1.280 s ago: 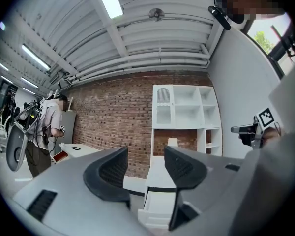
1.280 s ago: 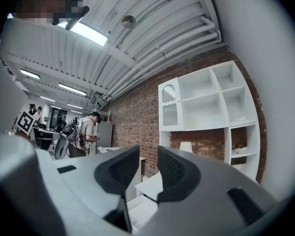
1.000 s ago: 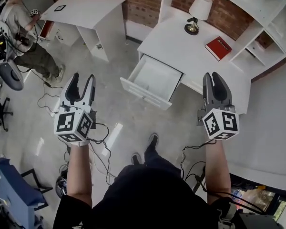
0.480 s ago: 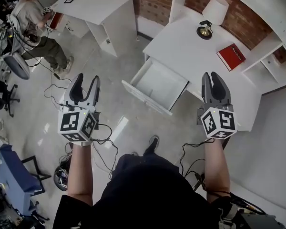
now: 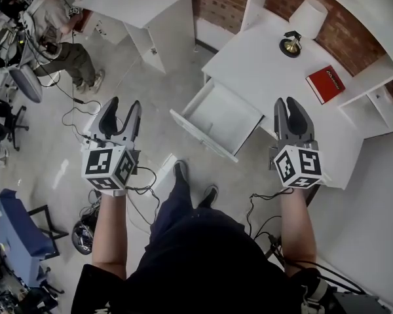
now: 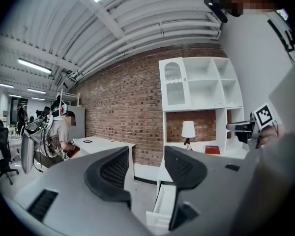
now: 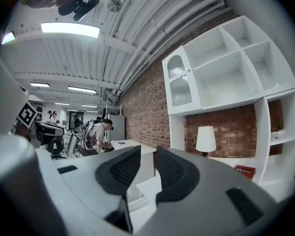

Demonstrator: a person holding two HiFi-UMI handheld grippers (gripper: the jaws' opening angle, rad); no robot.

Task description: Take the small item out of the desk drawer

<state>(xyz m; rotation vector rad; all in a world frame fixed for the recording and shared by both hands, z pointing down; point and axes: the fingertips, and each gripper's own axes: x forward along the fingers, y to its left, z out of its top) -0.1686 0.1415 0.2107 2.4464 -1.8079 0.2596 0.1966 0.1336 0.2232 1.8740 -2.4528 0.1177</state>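
Note:
The white desk [image 5: 262, 64] has its drawer [image 5: 226, 120] pulled out toward me; the inside that shows is bare white, with no small item to be seen. My left gripper [image 5: 122, 104] hangs over the floor to the drawer's left, open and empty. In the left gripper view, the left gripper [image 6: 146, 156] points at the drawer [image 6: 162, 208] ahead and below. My right gripper [image 5: 293, 102] hovers over the desk's near edge, right of the drawer. Its jaws stand a narrow gap apart with nothing between them, as the right gripper view of the right gripper [image 7: 148, 154] also shows.
A lamp [image 5: 306, 18] and a red book [image 5: 325, 84] sit on the desk, beside a white shelf unit [image 5: 380, 103]. A second white desk [image 5: 141, 2] stands at the back left near a seated person [image 5: 52, 25]. Cables [image 5: 78, 120] lie on the floor.
The view has shifted: the desk and drawer sit further right and nearer in the picture. My feet have stepped forward. Both grippers keep about the same pose.

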